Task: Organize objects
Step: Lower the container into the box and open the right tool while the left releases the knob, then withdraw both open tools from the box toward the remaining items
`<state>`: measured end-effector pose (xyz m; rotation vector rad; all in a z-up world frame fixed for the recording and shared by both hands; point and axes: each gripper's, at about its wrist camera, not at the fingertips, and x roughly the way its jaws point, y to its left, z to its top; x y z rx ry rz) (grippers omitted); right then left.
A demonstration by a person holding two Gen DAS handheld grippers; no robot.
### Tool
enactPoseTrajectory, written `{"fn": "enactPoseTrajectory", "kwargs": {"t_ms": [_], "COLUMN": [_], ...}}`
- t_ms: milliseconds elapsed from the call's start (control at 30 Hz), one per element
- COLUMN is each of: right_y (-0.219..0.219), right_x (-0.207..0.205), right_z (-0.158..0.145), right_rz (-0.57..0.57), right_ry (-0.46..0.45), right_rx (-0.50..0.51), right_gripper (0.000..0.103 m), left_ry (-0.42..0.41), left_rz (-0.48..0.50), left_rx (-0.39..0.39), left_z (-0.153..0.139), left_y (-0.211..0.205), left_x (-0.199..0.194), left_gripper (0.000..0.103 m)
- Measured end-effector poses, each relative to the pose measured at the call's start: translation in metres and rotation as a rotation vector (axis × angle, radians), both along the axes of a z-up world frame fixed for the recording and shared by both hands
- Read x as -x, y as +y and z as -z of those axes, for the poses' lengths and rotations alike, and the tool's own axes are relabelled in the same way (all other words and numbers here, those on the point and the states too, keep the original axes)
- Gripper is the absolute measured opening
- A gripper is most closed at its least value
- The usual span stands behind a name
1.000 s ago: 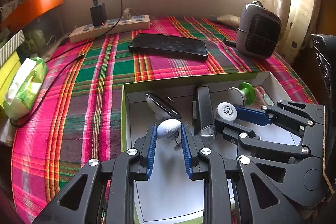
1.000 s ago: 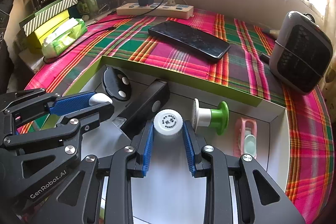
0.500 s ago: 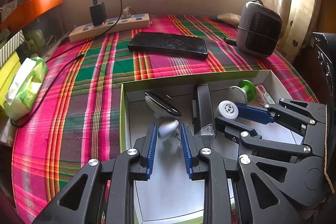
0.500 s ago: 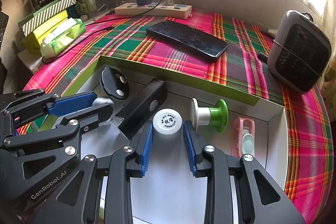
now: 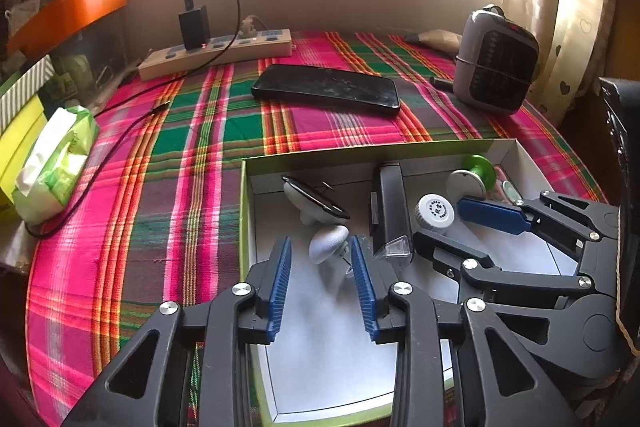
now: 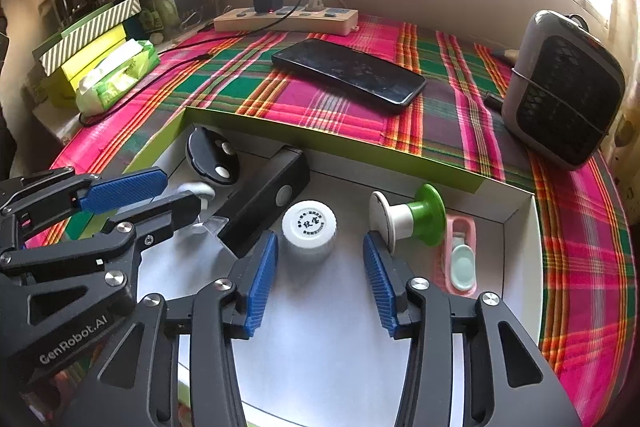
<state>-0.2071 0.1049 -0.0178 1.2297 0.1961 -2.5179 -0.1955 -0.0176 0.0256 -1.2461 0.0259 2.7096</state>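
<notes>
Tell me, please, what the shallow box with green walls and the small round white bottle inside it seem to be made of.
The shallow green-walled box looks like thin cardboard: matte white inside, with straight folded corners and a thin cut rim. The small round white bottle seems to be plastic: a smooth, slightly glossy cap with printed characters on top. Neither can be confirmed by look alone.

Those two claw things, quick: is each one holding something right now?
Left gripper: jaws opening, holding nothing; small white knob lies loose between them.
Right gripper: jaws opening, holding nothing; white bottle stands free between them.
</notes>
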Motion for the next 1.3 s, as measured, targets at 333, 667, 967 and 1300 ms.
{"fn": "enactPoseTrajectory", "kwargs": {"t_ms": [333, 667, 967, 1300], "right_y": [0.002, 0.003, 0.007, 0.013], "right_x": [-0.011, -0.027, -0.046, -0.073], "right_z": [-0.009, -0.017, -0.027, -0.036], "right_rz": [0.006, 0.017, 0.036, 0.059], "right_ry": [0.021, 0.038, 0.062, 0.092], "right_rx": [0.013, 0.028, 0.038, 0.052], "right_gripper": [0.048, 0.049, 0.049, 0.049], "left_ry": [0.018, 0.032, 0.063, 0.086], "left_rz": [-0.004, -0.002, -0.017, -0.016], "left_rx": [-0.012, -0.018, -0.027, -0.042], "left_z": [-0.009, -0.015, -0.024, -0.031], "left_y": [-0.001, 0.000, -0.002, -0.002], "left_x": [-0.012, -0.029, -0.049, -0.071], "left_gripper": [0.032, 0.032, 0.032, 0.032]}}
